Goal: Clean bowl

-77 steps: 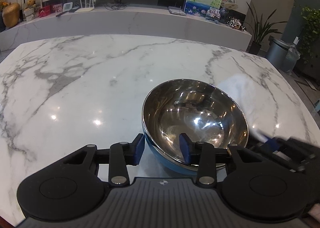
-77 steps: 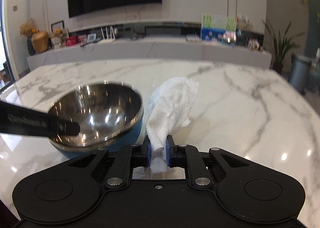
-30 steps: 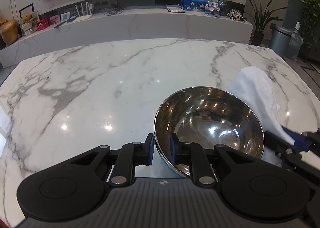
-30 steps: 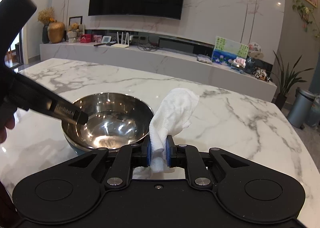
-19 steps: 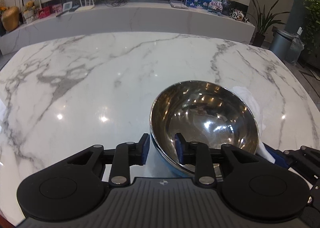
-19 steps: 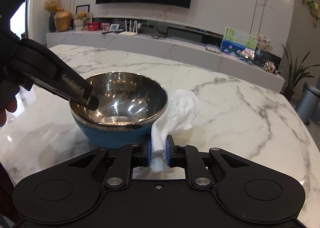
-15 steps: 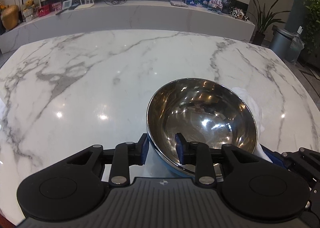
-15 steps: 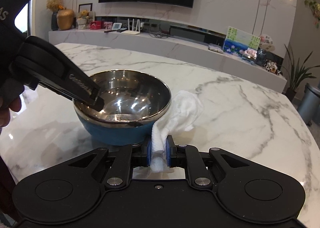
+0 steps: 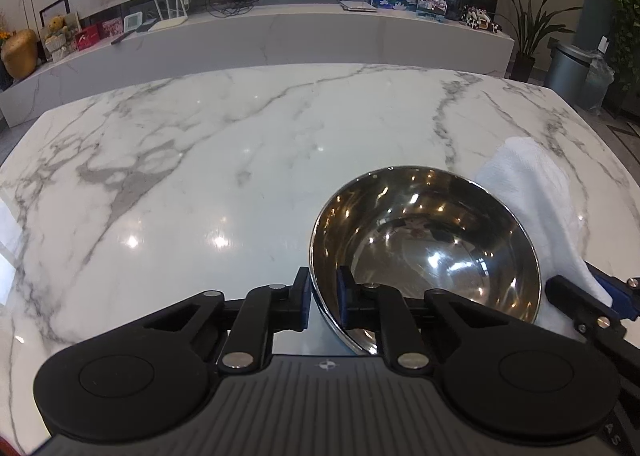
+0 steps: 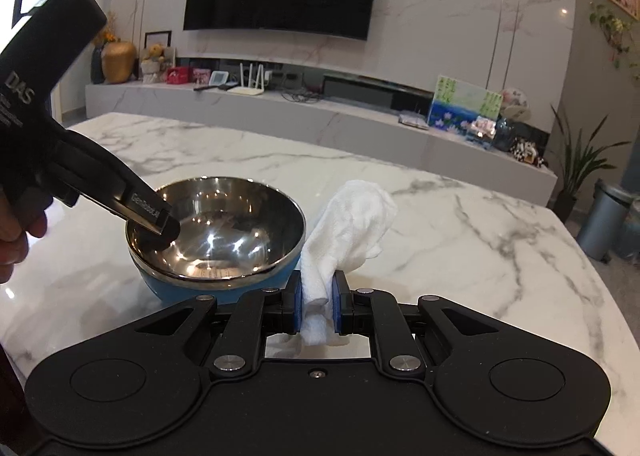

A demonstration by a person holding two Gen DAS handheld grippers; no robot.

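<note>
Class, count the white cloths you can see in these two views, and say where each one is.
1. The white cloth is pinched in the right gripper, standing up beside the bowl, on its right; none other shows.

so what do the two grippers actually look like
Both are matte black plastic with round side discs, silver pivot screws and blue pads on the fingers. The left gripper has a ribbed grey top and white DAS lettering on its handle. The right gripper looks alike.
</note>
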